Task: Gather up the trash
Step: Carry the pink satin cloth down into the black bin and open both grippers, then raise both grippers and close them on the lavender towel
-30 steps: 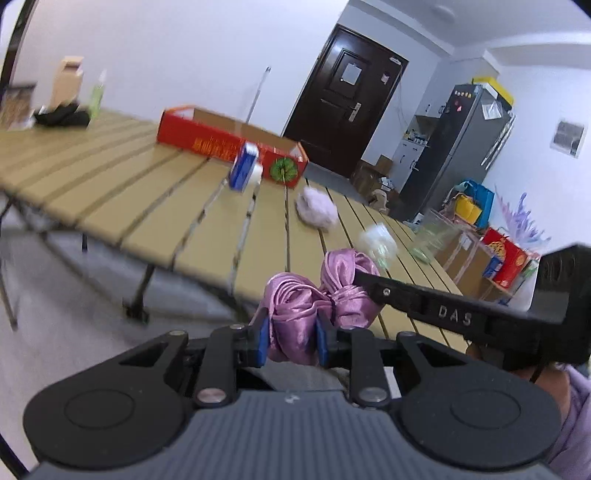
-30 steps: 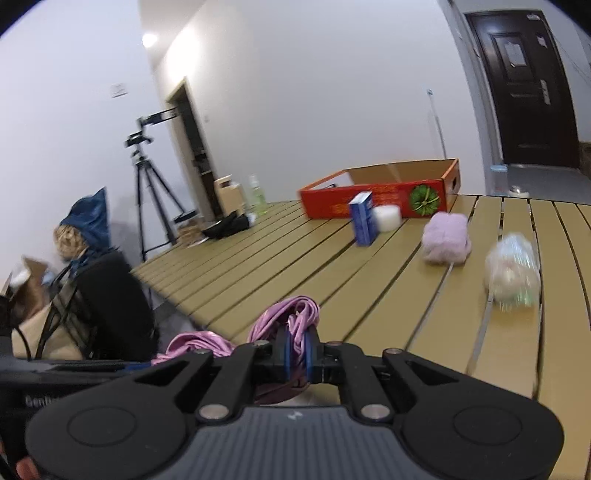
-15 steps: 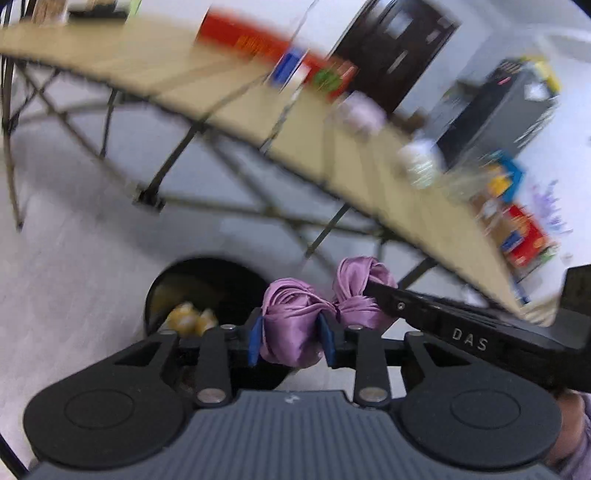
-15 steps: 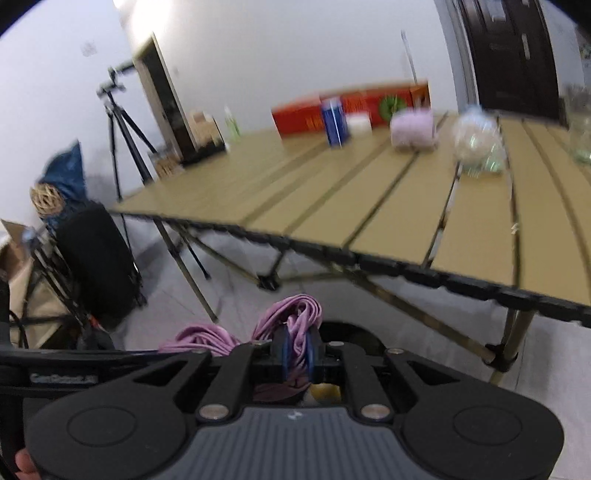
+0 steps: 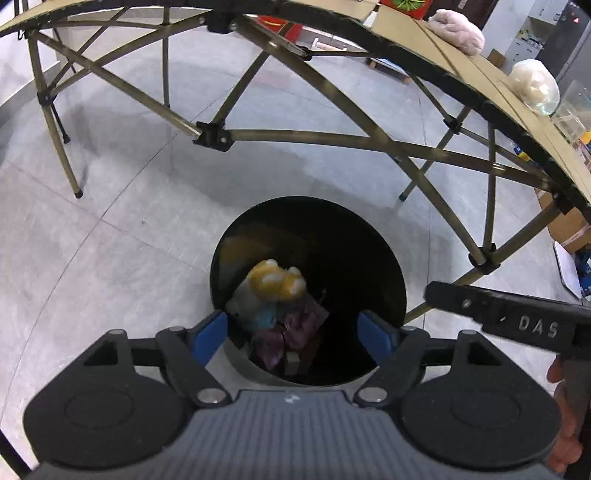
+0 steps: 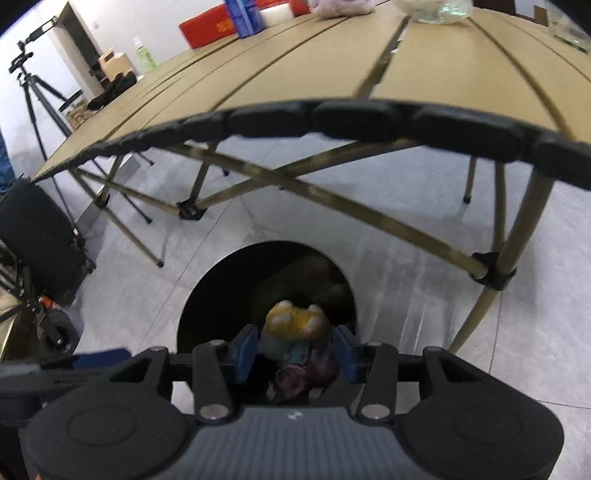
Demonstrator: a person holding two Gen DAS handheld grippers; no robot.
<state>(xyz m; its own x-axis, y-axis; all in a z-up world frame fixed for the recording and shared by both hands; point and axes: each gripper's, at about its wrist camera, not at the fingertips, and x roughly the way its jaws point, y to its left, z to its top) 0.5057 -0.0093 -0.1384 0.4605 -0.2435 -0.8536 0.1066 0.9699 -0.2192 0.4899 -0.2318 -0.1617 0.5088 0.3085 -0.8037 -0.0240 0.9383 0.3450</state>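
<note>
Both hand-held grippers point down into the black bin on the floor, and their jaws have just been opening: the left hand-held gripper stands wide apart and the right hand-held gripper partly apart, each with nothing clamped between its blue pads. The purple cloth lies in the bin below and between the left pads, beside a yellow-and-white wad. Beyond and above the grippers the worktop carries a pink bundle and a clear bag
</note>
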